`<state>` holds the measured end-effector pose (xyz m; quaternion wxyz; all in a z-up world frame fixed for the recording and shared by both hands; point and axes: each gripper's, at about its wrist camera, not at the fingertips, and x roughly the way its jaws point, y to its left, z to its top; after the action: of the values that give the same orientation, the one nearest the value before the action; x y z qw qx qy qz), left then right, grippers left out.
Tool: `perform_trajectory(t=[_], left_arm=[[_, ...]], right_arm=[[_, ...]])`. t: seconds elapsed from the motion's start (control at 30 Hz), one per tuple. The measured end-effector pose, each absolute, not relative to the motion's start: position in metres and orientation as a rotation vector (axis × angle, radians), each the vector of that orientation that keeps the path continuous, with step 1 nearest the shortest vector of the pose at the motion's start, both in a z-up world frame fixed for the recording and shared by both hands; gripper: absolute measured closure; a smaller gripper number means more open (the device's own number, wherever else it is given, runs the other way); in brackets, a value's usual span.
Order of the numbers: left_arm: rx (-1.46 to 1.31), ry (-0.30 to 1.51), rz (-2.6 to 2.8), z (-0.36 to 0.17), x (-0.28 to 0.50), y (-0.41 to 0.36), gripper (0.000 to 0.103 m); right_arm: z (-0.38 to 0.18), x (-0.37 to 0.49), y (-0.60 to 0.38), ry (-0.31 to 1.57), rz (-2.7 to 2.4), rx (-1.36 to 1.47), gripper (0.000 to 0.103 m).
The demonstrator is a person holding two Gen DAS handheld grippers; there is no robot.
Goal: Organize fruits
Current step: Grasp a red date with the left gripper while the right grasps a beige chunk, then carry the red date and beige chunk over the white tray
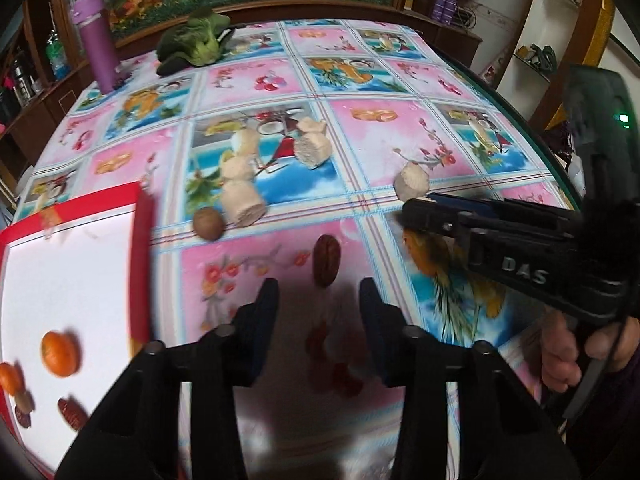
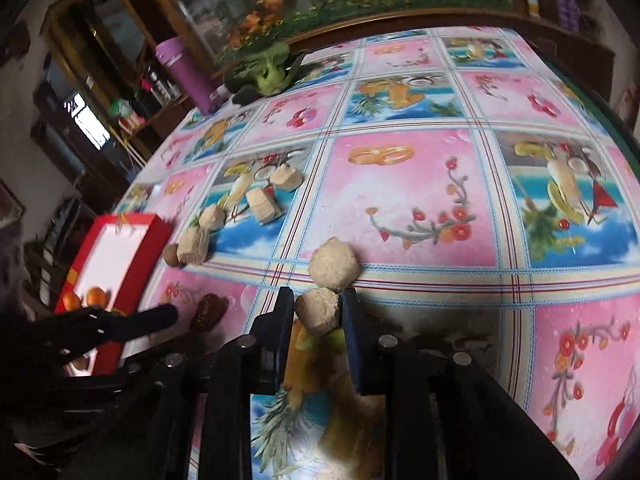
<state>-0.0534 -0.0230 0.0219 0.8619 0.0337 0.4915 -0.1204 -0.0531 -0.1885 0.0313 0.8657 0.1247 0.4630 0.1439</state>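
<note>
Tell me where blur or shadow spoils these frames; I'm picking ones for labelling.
Left wrist view: the red tray edge and the oranges inside are motion-smeared, and dark shadow lies between the fingers. Right wrist view: sharper mid-table, left gripper smeared, corners vignetted, grid lines bowed.

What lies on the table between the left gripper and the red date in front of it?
Nothing: in the left wrist view only bare printed tablecloth separates the left gripper from the red date, which lies just ahead of its open fingertips.
</note>
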Motion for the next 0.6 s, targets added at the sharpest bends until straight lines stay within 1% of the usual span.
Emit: perform_trajectory(t=[0.07,0.27,0.5,0.6], left_arm=[[0.063,1.037,-0.254,0.019,-0.047,-0.026,0.068],[0.062,1.048,-0.266,0.012,-0.038,-0.035,0.070],[0.084,1.030,-0.261,0.009,-0.036,-0.040,0.086],[0.082,1.017,-0.260,0.009,-0.037,-0.040,0.086]], right_arm=[[0.034,-0.054,-0.188,0.958,0.301,0.261,0.080],[0.036,-0.056,-0.185,0.944,0.314,0.257,0.080],[0.041,-0.059,-0.185,0.911,0.328,0.266,0.080],[0.045,-0.061,-0.185,0.879,0.323,0.266,0.080]])
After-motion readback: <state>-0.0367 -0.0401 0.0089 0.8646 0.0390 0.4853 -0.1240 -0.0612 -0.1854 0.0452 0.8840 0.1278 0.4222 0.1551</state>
